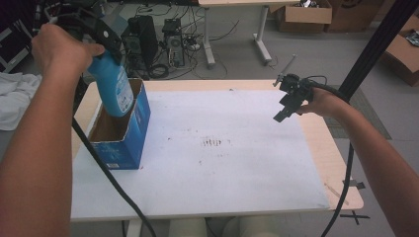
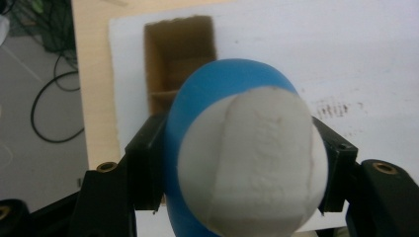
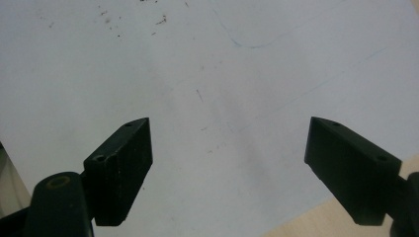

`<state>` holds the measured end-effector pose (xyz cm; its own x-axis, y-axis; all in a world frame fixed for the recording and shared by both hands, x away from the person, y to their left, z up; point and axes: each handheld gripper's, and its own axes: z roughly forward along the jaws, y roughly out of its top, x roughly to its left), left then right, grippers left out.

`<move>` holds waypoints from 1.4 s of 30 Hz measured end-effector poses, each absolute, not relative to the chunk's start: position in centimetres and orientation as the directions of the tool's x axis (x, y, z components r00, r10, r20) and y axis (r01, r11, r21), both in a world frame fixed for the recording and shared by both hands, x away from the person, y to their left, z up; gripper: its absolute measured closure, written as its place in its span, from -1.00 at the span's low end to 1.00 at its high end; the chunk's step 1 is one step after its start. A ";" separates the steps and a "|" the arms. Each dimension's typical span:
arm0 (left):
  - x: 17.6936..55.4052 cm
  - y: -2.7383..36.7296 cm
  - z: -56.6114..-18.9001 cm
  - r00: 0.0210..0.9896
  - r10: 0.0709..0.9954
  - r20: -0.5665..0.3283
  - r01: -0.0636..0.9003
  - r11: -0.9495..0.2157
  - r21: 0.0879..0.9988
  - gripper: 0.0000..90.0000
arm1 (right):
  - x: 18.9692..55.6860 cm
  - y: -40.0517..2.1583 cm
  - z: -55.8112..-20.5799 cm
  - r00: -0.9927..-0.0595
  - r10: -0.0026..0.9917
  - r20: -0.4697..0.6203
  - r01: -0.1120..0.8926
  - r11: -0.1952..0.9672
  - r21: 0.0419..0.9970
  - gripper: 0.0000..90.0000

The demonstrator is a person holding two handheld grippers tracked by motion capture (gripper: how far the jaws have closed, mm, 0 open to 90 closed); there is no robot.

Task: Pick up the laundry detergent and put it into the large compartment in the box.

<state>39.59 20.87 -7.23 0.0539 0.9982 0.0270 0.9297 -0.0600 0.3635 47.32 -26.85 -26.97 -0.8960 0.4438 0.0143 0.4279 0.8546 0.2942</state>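
A blue bottle (image 1: 114, 86) with a white cap hangs upright over an open blue cardboard box (image 1: 129, 133) at the table's left, its lower end inside the box mouth. My left gripper (image 1: 101, 42) is shut on the bottle's upper part. In the left gripper view the white cap (image 2: 252, 160) sits between the two black jaws, with the box's brown inside (image 2: 179, 54) beyond it. At the right side of the table my right gripper (image 1: 286, 106) hovers open above the white board (image 1: 222, 163). Its fingers (image 3: 121, 168) stand wide apart with nothing between them.
The white board covers most of a light wooden table (image 1: 341, 168). A cable (image 1: 106, 173) trails from the left gripper across the board's left side. Computer towers (image 1: 141, 42) and cardboard boxes (image 1: 304, 15) stand on the floor behind. A black post (image 1: 375, 47) rises at the right.
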 end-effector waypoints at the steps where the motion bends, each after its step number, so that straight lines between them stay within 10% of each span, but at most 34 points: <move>1: 39.5 21.2 -7.4 0.037 0.999 0.025 0.929 -0.044 0.367 -0.16 | 47.3 -26.9 -27.0 -0.896 0.443 0.015 0.428 0.855 0.295 -0.59; 42: 40.7 23.9 -25.4 0.021 0.998 0.059 0.949 -0.039 0.313 -0.16 | 47.5 -27.1 -27.6 -0.888 0.460 0.027 0.448 0.848 0.284 -0.58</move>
